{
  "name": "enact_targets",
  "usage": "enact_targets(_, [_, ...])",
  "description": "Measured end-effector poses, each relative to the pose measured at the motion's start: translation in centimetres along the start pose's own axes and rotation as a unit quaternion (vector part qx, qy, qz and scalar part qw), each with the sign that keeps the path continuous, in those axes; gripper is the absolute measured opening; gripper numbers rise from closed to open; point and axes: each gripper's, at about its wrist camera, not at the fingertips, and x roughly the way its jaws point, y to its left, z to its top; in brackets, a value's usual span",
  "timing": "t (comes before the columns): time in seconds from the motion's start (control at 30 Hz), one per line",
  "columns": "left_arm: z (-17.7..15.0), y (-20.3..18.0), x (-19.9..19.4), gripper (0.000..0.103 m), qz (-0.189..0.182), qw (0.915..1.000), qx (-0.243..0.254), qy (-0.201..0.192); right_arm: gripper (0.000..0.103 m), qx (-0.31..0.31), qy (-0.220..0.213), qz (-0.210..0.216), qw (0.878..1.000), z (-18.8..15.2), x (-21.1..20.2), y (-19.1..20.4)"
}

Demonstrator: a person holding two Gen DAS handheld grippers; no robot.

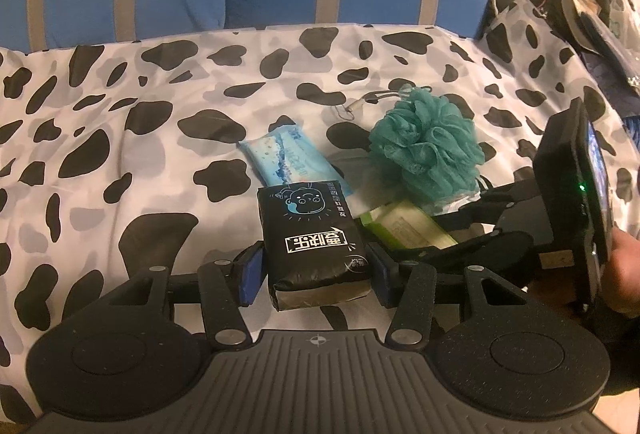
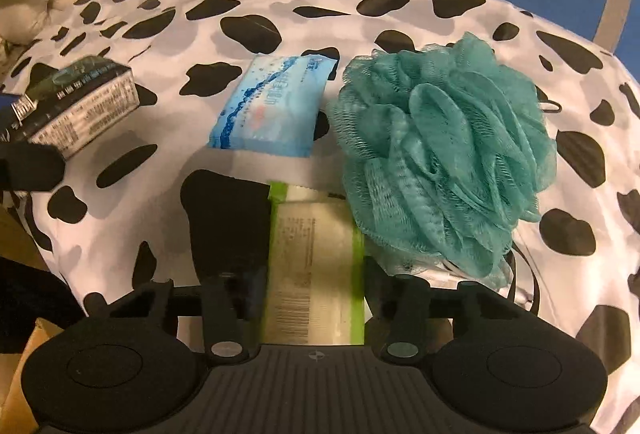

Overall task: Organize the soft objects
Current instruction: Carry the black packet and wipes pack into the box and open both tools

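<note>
Left claw (image 1: 316, 268) is clamped on the black tissue pack (image 1: 312, 246), both pads against its sides. Right claw (image 2: 316, 274) has the green-edged wipes pack (image 2: 316, 266) between its fingers, pads apparently touching its edges. Ahead of the right claw lies the blue wipes pack (image 2: 272, 105); the teal bath puff (image 2: 444, 149) sits ahead-right, touching the green-edged pack. Advice: confirm a firm grip, lift straight, avoid snagging the puff's mesh. All rests on the cow-print sheet (image 1: 120, 113).
</note>
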Motion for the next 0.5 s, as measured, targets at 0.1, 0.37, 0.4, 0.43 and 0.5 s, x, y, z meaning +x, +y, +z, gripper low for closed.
enact_targets(0.1, [0.0,-0.1,-0.2,0.051,0.001,1.0,0.0,-0.002,0.051,-0.007,0.003,0.008,1.0,-0.3,-0.6,0.4])
enact_targets(0.37, [-0.3,-0.5,-0.7,0.051,-0.001,0.9999,0.005,-0.013,0.051,-0.01,-0.023,0.039,0.999,-0.7,-4.3,0.7])
enact_targets(0.4, [-0.3,-0.6,-0.7,0.051,-0.002,0.9999,0.007,-0.013,0.051,-0.007,-0.028,0.04,0.999,-0.8,-5.0,0.6])
enact_targets(0.43, [-0.5,-0.7,-0.8,0.051,-0.004,0.9999,0.009,-0.014,0.051,-0.005,-0.034,0.04,0.999,-0.9,-5.6,0.5])
enact_targets(0.5, [-0.7,-0.9,-1.1,0.051,-0.007,0.9998,0.01,-0.016,0.051,0.0,-0.043,0.04,0.998,-1.2,-6.9,0.2])
